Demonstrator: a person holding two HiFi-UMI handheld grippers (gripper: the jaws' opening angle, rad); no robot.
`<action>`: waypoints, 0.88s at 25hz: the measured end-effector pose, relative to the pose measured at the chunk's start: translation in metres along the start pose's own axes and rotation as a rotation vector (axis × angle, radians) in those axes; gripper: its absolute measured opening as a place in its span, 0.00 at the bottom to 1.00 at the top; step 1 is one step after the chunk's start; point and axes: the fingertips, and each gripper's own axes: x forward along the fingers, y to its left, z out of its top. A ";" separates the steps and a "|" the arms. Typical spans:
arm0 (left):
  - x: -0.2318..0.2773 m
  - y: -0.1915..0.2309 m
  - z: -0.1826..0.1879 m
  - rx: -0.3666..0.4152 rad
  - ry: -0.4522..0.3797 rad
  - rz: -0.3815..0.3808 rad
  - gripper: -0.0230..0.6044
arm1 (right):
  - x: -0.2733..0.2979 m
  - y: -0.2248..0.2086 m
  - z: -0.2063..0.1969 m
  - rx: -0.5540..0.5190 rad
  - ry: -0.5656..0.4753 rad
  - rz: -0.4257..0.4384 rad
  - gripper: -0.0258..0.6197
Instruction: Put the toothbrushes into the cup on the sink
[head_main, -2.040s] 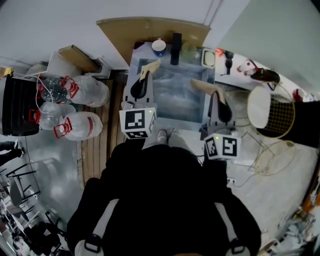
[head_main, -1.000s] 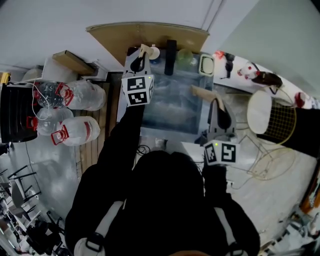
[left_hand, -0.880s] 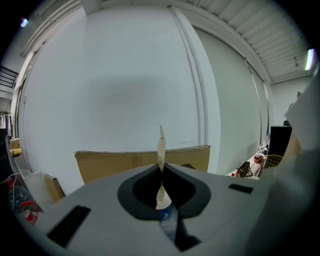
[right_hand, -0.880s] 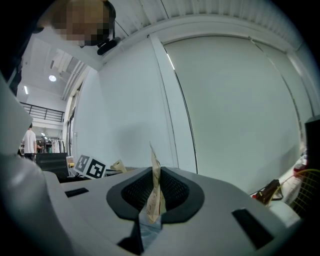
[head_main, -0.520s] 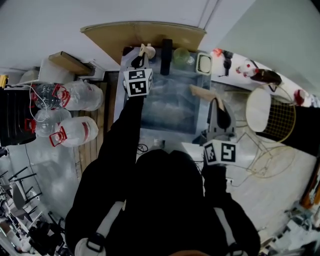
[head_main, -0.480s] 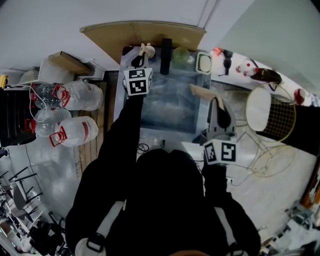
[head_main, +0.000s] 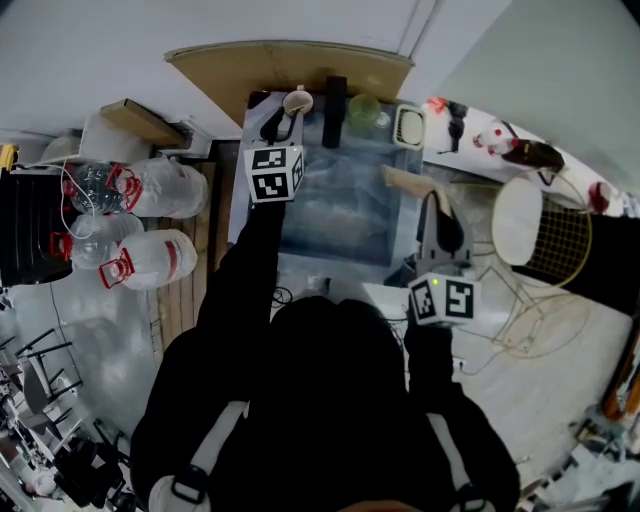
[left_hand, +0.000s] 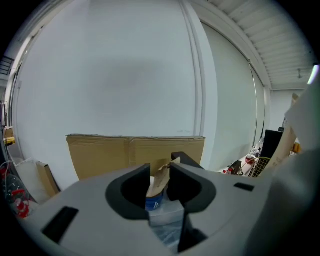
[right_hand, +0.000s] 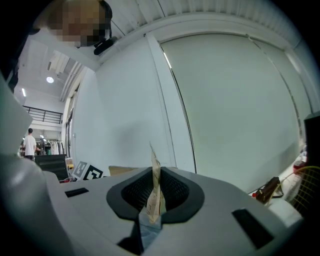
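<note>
A small blue-and-white cup (head_main: 297, 101) stands on the back ledge of the steel sink (head_main: 340, 215). A toothbrush in a tan paper wrapper (left_hand: 161, 182) leans in that cup (left_hand: 153, 204). My left gripper (head_main: 280, 120) hovers just in front of it. Its jaws stand apart around the wrapper (left_hand: 160, 169) without pressing on it. My right gripper (head_main: 432, 203) stays over the sink's right rim, shut on a second tan-wrapped toothbrush (head_main: 408, 182). In the right gripper view that wrapper (right_hand: 156, 195) sticks up between the closed jaws (right_hand: 156, 172).
A black bottle (head_main: 335, 98), a green glass (head_main: 365, 108) and a white dish (head_main: 411, 125) share the back ledge. Cardboard (head_main: 290, 60) leans on the wall behind. Water jugs (head_main: 150, 255) lie at the left, a wire basket (head_main: 555, 235) at the right.
My left gripper carried its toothbrush from the sink's front to the cup, then drew back slightly, so the cup's rim now shows. The right gripper has hardly moved.
</note>
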 end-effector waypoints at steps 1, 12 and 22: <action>-0.005 -0.001 0.003 0.001 -0.010 0.000 0.20 | 0.001 0.000 0.001 0.001 -0.005 0.001 0.10; -0.081 -0.014 0.008 0.022 -0.086 0.016 0.11 | 0.047 0.001 0.028 -0.006 -0.094 -0.005 0.10; -0.136 -0.037 -0.004 0.057 -0.088 0.010 0.04 | 0.112 -0.008 0.015 -0.055 -0.103 -0.044 0.10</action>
